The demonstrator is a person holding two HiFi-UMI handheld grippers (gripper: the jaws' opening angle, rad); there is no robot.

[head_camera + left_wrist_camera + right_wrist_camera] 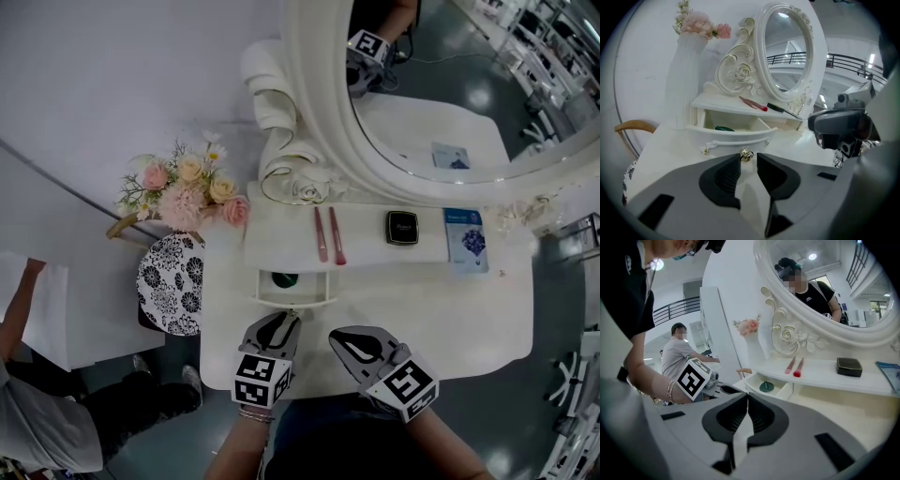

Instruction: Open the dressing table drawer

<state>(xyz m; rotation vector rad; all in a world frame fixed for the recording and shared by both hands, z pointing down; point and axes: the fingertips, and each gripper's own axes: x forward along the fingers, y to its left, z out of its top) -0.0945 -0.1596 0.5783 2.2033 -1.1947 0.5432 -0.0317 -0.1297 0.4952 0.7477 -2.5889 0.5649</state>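
The small white drawer [292, 298] under the dressing table's shelf stands pulled out, with a dark green item [284, 279] lying inside it. Its curved front [736, 137] carries a small gold knob [746, 155]. My left gripper [749, 158] points at that front and is open; the knob sits right at its fingertips, in the gap, and the pads do not press on it. My right gripper [748, 397] hovers shut and empty over the table top to the right of the drawer [780, 391]. In the head view the left gripper [290, 317] and right gripper [336, 337] lie side by side.
On the shelf lie two pink brushes [328, 234], a black compact [402, 228] and a blue booklet [464, 239]. An oval mirror [450, 103] rises behind. A white vase of flowers [192, 192] stands at the left, beside a patterned chair seat [172, 284]. A person [56, 412] sits at the lower left.
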